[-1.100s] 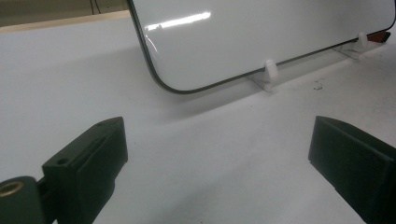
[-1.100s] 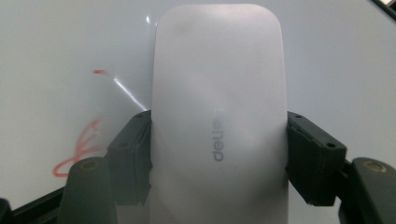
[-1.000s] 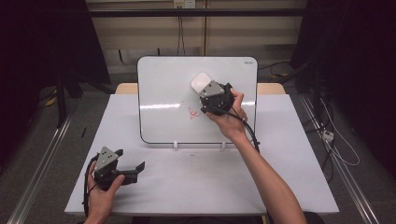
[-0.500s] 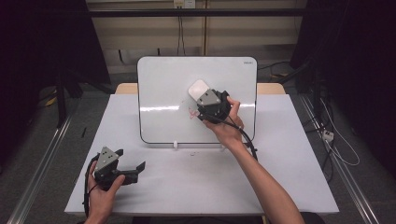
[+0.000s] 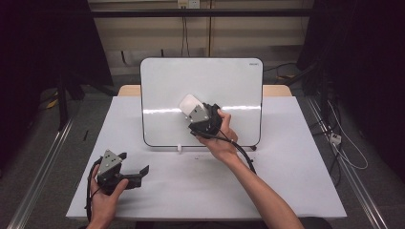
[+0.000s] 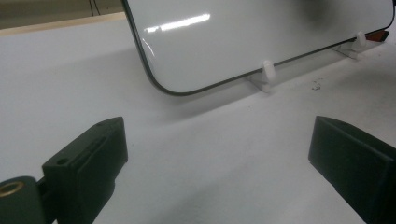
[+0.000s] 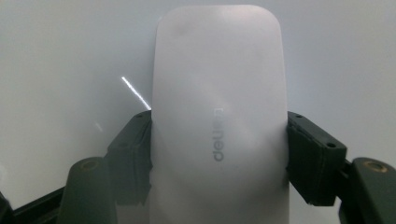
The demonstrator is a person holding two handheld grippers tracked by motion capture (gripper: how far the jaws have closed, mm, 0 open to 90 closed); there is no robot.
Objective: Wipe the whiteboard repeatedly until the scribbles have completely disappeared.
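Clamping eraser [image 7: 219,121] | R gripper [image 7: 219,149] | white, rounded, grey logo | on whiteboard [image 5: 229,86] | L gripper [image 6: 219,154] wide

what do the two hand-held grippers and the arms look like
Both are black. The left hand-held gripper and the right hand-held gripper each carry a grey three-cornered plate on top and trail a black cable. The jaws are blocky black pads with small screw holes. The forearms are bare, no sleeves visible.
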